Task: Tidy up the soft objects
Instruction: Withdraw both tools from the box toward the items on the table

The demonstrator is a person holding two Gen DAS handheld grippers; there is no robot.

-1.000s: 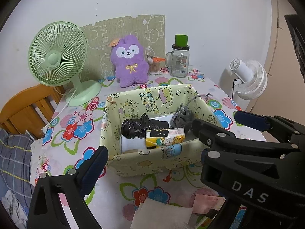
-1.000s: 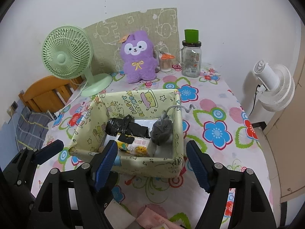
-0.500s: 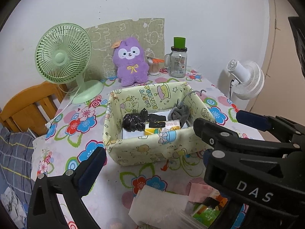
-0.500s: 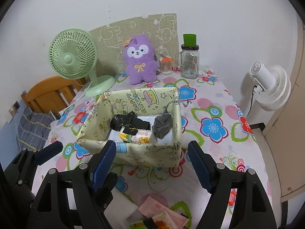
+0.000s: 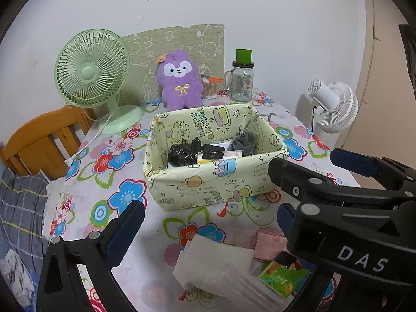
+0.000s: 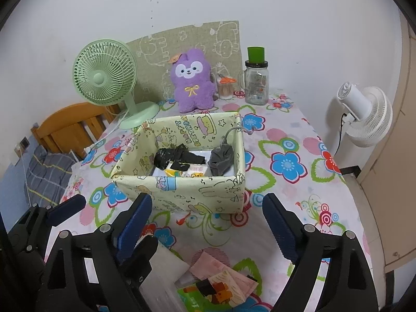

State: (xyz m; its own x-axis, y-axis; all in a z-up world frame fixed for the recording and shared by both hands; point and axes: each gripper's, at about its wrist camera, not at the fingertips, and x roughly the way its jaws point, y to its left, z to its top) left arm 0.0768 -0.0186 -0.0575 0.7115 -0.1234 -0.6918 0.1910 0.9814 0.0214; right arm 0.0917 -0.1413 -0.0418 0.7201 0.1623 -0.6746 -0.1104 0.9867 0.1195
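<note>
While our right gripper (image 6: 205, 223) spreads empty, left gripper (image 5: 208, 223) open too, the tissue packs (image 6: 221, 286) lie just below, nearer right.

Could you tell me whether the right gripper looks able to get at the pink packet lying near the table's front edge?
Probably yes. The right gripper is empty, its jaws opening, and the pink packet lies just below and ahead of it, uncovered on top of the pile, clear of the fabric box.

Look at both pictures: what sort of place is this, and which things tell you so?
Probably a bedroom or small room at home: a table with a flowered cloth against the wall, a purple plush toy, a green desk fan, and checked bedding beside a wooden frame.
</note>
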